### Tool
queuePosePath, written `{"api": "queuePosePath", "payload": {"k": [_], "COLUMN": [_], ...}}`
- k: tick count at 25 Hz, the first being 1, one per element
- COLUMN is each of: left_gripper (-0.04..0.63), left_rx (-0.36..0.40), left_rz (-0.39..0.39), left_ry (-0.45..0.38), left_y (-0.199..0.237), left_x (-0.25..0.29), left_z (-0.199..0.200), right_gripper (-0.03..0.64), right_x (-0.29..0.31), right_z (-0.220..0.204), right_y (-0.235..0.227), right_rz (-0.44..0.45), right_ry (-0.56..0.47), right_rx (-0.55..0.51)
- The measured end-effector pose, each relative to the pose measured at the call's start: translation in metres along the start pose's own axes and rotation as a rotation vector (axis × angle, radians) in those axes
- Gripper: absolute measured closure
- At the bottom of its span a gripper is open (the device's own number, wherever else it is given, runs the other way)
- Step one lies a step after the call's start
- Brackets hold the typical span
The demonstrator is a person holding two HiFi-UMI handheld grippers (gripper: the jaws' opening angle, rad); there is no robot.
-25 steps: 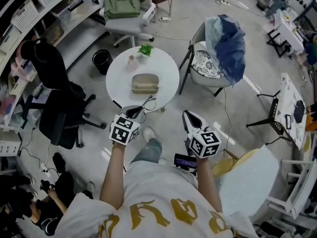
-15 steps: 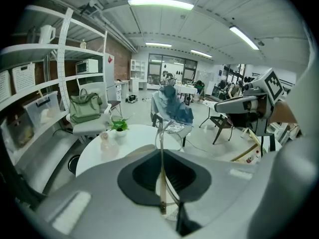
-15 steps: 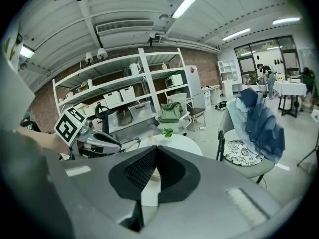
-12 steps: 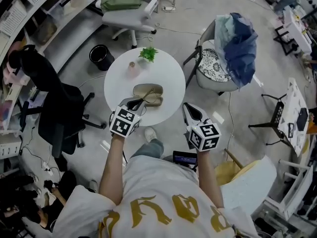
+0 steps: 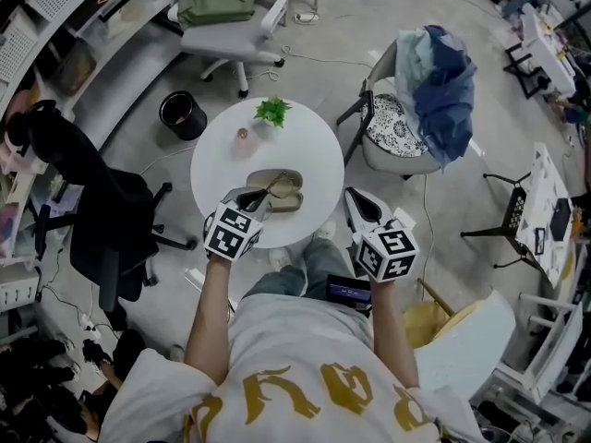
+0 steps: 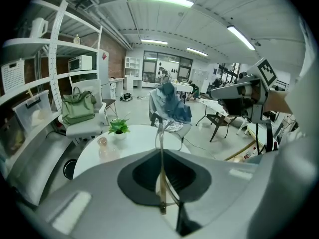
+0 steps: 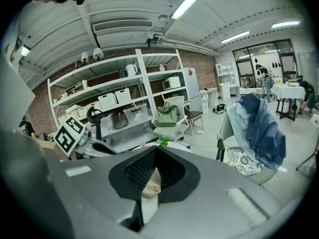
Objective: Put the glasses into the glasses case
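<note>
A beige glasses case [image 5: 282,192] lies on the near half of the round white table [image 5: 314,150]; I cannot tell whether its lid is up. My left gripper [image 5: 251,199] is shut on thin wire-framed glasses [image 5: 271,188], which stick out over the case's near left end. In the left gripper view the glasses [image 6: 161,178] stand upright between the closed jaws of the left gripper [image 6: 160,153]. My right gripper [image 5: 354,199] hovers at the table's near right edge, shut and holding nothing. Its own view shows the right gripper [image 7: 156,151] with the case [image 7: 151,184] beyond it.
A small green plant [image 5: 272,111] and a little jar [image 5: 242,135] stand at the table's far side. A black office chair [image 5: 102,210] is left of the table, a chair draped with blue cloth [image 5: 434,81] right, and a black bin [image 5: 177,111] behind.
The person has stepped up to the table. Both grippers have come forward, and the glasses held in the left one have gone from the near edge to over the case.
</note>
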State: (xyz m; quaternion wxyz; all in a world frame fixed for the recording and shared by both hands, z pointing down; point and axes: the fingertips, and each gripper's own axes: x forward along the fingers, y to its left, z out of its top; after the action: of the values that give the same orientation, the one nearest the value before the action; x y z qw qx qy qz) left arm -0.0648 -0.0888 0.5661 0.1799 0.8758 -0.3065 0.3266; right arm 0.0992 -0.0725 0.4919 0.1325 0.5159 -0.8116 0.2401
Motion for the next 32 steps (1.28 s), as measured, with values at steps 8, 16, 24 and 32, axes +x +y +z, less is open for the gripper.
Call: {"api": "queuePosePath", "payload": {"k": [8,16,24,32], "left_gripper": [0.58,0.58,0.58,0.58], "left_rx": [0.05,0.105,0.149,0.259], "left_rz": [0.007,-0.025,-0.06,-0.099], "left_ry": [0.002,0.03,0.114,0.246], "left_y": [0.015,0.017,0.018,0.016], "left_x": [0.009,0.026,0.043,0.065], "left_z": [0.01,0.012,-0.008,-0.037], "right_gripper": [0.591,0.591,0.591,0.591], "right_x": [0.027,0.046,0.068,0.081], "right_z": [-0.007,-0.016,-0.027,-0.031], "right_y": [-0.004,-0.014,-0.022,-0.03], "right_rz": [0.035,0.047,0.073,0.084], "right_ry": [0.033,0.082,0.142,0.152], "right_rx": [0.011,-0.009,-0.003,0.026]}}
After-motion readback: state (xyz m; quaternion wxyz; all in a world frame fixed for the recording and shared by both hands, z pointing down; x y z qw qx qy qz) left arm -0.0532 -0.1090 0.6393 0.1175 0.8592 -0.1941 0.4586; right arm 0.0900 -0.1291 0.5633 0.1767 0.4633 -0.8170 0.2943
